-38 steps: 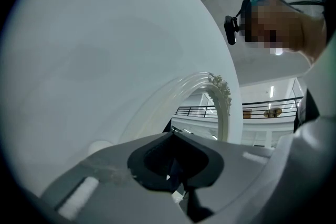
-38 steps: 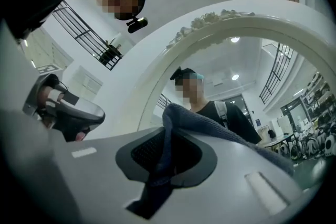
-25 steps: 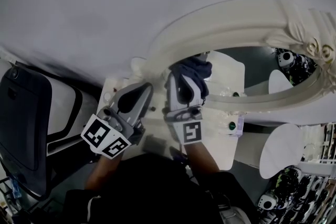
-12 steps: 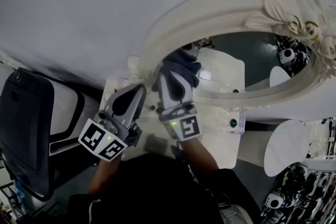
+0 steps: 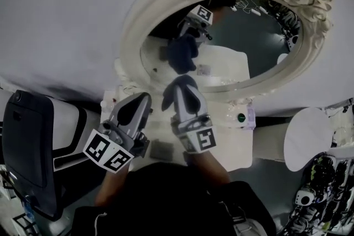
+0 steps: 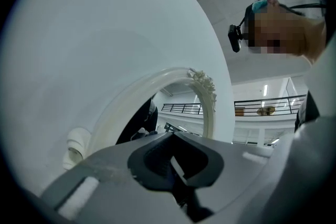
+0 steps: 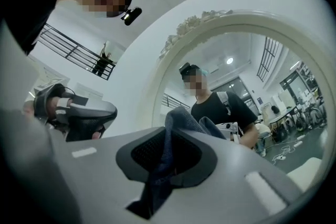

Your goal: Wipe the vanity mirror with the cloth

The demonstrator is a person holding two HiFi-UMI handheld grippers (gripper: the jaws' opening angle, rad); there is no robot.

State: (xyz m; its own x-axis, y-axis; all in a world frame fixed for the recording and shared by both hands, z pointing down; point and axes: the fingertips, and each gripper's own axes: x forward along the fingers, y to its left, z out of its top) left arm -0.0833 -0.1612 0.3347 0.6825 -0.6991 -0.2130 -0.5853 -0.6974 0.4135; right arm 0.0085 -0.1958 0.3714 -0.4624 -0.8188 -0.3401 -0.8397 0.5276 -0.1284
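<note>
The oval vanity mirror (image 5: 243,36) hangs in an ornate cream frame (image 5: 133,36) against a pale wall. My right gripper (image 5: 183,85) is shut on a dark blue cloth (image 5: 168,98) and sits just below the mirror's lower left rim, tips pointing at the glass. The glass reflects that gripper and the cloth. In the right gripper view the cloth (image 7: 181,120) bunches out between the jaws, in front of the mirror (image 7: 236,71). My left gripper (image 5: 141,98) is beside it on the left, shut with nothing in it. Its own view shows the frame (image 6: 207,97) edge-on.
A white vanity top (image 5: 232,135) lies under the mirror, with a small green-capped item (image 5: 241,117) on it. A dark chair back (image 5: 27,146) stands at the left. A white round disc (image 5: 307,138) is at the right, and cluttered gear fills the lower right corner.
The head view has tilted up, so the whole mirror shows. The right gripper with the cloth has come down from the lower left glass to below the rim. The left gripper has barely moved.
</note>
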